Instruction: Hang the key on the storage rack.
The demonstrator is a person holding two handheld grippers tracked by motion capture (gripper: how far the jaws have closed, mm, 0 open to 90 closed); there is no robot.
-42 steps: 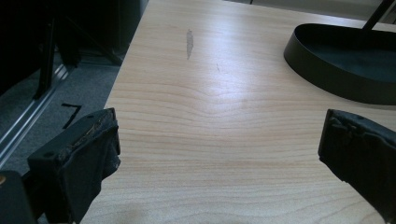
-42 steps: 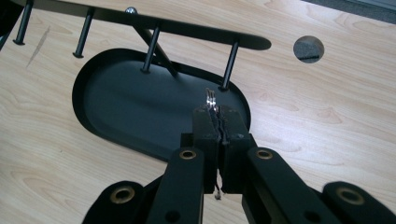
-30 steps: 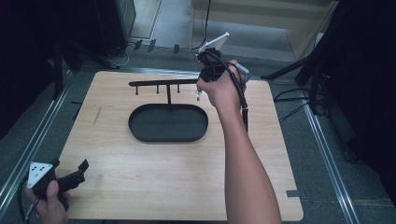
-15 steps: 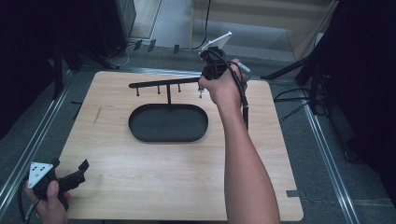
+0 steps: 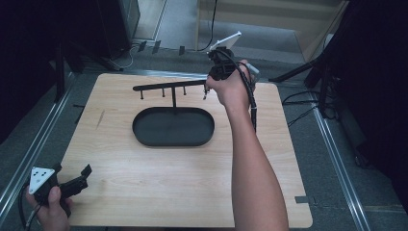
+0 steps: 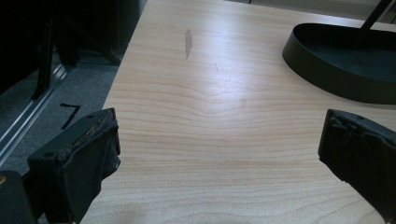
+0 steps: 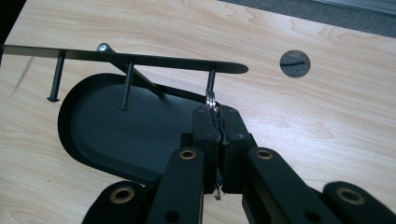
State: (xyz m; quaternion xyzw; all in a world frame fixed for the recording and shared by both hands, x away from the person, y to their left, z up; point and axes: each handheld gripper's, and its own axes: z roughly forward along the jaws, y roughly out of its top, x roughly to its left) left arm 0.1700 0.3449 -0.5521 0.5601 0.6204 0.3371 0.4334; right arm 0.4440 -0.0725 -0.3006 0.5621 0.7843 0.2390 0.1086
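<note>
Right now, by label:

Right gripper [image 7: 216, 116]: its jaws are pressed together on a small silvery item [image 7: 211, 100], thin and shiny, perhaps a ring or a chain link; it is too small to name with any certainty. A sliver of the same metal pokes out below the pads in the right gripper view.

Silvery item's place: held just under the end peg [image 7: 211, 80] of the black rack [image 7: 126, 58], at the rack's right end as the high view shows it. Whether it touches the peg or hangs from it, I cannot tell.

Right hand [image 5: 230, 89]: reaches across the far part of the table, the gripper's grey plate sticking up behind it in the high view.

Rack: a flat black bar on a slanted post, with three short pegs hanging below it; it stands above the tray.

Tray [image 5: 144, 137]: black, oval, low-walled, sitting near the middle of the wooden table [image 5: 159, 183]; its floor looks bare.

Left gripper [image 5: 72, 180]: jaws stand wide apart with nothing between them; in the left gripper view bare wood shows between the two black pads.

Left hand [image 5: 50, 211]: at the table's near left corner, well apart from the tray and rack.

Table: pale wood grain, with a round hole [image 7: 295, 63] beyond the rack's end and a faint grey smudge [image 6: 188, 43] on the left part.
</note>
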